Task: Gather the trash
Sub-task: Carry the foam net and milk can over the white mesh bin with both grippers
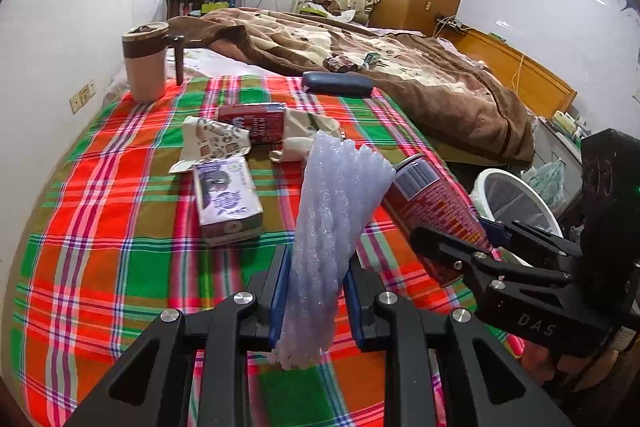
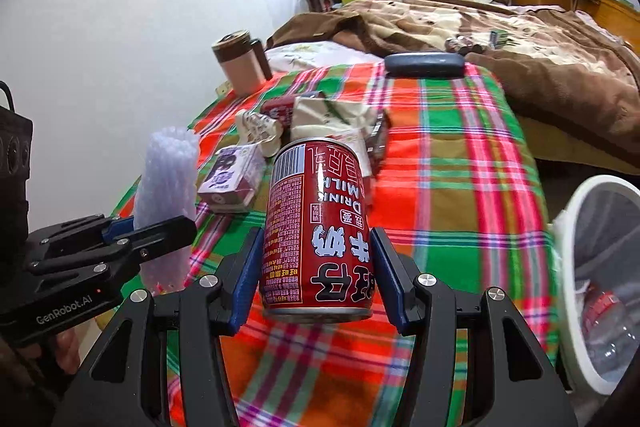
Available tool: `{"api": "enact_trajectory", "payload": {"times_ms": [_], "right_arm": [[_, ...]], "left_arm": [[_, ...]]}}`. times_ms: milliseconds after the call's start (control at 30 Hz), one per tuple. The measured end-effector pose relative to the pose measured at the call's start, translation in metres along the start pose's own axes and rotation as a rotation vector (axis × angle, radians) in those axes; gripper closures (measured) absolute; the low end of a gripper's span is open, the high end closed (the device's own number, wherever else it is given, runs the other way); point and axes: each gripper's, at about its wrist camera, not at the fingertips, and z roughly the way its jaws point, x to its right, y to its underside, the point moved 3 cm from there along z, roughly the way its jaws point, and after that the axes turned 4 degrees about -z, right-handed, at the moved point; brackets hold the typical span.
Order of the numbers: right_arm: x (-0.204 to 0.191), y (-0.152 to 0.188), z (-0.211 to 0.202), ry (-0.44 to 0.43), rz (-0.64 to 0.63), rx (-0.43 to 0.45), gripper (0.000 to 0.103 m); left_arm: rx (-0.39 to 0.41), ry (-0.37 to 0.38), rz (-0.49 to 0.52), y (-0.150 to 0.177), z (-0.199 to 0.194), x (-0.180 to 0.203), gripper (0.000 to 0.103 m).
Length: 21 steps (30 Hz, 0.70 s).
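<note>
Above the plaid bedspread [image 1: 120, 155], left gripper [image 1: 316, 291] clamped on a ribbed, translucent white foam sleeve [image 1: 340, 195], held upright; right gripper [image 2: 318, 283] pinching a red milk-drink can [image 2: 316, 227], label upside down; beside the bed, white trash bin [image 2: 576, 211] holding a plastic bottle [image 2: 608, 331].

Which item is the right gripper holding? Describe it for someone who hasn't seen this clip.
On the plaid-covered bed, near the white bin, the right gripper clamps a red milk drink can. Unlike the purple carton and foam netting nearby, it is cylindrical metal.
</note>
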Motion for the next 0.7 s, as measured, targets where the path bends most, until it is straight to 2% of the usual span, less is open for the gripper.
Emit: {"api": "enact_trajectory", "payload": {"times_ms": [233, 700], "right_arm": [[0.022, 0.004, -0.023, 0.037, 0.026, 0.047, 0.049], [0.094, 0.019, -0.074, 0.187, 0.122, 0.116, 0.049]], "left_arm": [[0.020, 0.016, 0.032, 0.000, -0.003, 0.030, 0.077], [0.022, 0.143, 0.112, -0.008, 0.018, 0.116, 0.077]]}}
